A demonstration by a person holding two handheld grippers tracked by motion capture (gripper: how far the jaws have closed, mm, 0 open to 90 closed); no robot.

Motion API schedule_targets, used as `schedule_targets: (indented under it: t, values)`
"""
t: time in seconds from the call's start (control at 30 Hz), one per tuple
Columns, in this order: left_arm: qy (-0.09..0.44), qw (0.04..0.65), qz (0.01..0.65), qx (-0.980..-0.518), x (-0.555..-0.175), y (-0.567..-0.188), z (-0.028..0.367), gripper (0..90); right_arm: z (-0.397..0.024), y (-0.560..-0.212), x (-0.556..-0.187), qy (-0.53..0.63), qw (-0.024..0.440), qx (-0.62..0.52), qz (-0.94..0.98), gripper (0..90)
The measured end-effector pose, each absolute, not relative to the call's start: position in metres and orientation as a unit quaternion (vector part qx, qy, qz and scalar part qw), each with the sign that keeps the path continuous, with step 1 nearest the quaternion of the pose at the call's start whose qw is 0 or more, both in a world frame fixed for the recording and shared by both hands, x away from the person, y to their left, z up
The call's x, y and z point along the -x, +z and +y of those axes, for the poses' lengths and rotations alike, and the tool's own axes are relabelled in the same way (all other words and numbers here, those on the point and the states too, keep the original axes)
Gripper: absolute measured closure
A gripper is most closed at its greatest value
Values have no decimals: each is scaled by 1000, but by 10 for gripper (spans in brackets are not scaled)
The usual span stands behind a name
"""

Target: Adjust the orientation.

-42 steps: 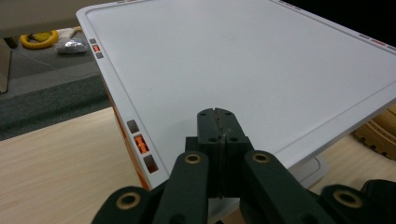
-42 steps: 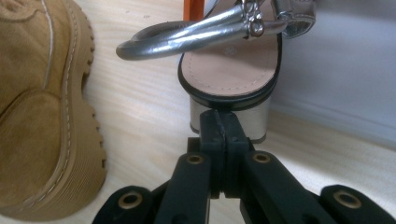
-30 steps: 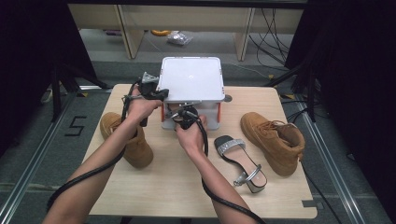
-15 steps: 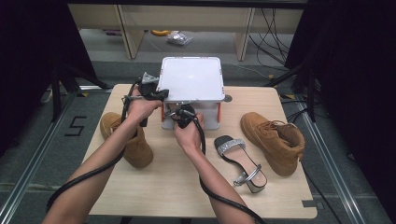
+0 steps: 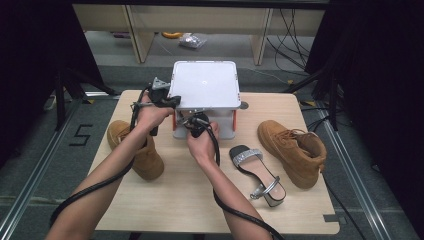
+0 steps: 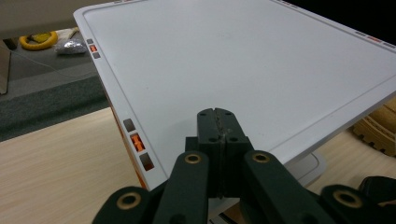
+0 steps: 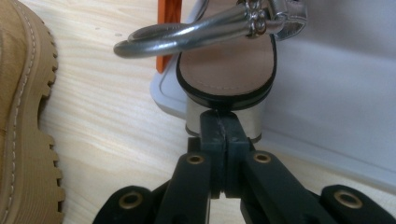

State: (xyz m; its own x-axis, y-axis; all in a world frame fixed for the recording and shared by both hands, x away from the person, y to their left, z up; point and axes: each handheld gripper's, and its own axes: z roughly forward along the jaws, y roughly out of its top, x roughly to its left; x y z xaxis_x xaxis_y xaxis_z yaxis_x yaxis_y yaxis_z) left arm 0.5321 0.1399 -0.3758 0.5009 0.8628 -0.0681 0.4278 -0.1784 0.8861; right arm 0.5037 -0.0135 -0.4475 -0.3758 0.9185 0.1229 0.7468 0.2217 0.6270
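Note:
A white box [image 5: 205, 85] with a flat lid [image 6: 233, 60] and orange corner posts stands at the back middle of the table. My left gripper [image 5: 159, 95] is shut with nothing in it; in the left gripper view its tips [image 6: 218, 116] lie over the lid near the front left corner. My right gripper [image 5: 192, 122] is shut and empty at the box's open front. In the right gripper view its tips [image 7: 218, 116] are right at the silver block heel of a black sandal [image 7: 224, 70] that stands on the box's white base. I cannot tell if they touch.
A matching sandal [image 5: 257, 172] lies on the table to the right of my right forearm. One tan boot [image 5: 295, 150] lies at the right. Another tan boot [image 5: 137, 150] lies at the left, partly under my left forearm. Cables trail off the near edge.

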Motion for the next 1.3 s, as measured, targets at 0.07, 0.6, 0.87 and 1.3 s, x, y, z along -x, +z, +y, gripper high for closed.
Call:
schedule_targets:
  t: [0.07, 0.6, 0.87, 1.3]
  values:
    - [234, 465, 441, -731, -532, -376, 140, 897, -14, -449, -504, 309, 139, -542, 769, 900]
    - [234, 463, 442, -731, -532, -376, 139, 897, -8, -453, -510, 308, 148, -545, 766, 900]
    - [234, 463, 441, -732, -531, -376, 139, 897, -5, -456, -512, 305, 143, -547, 766, 900]
    - [235, 462, 441, -732, -531, -375, 139, 896, -10, -465, -513, 295, 148, -547, 769, 900]
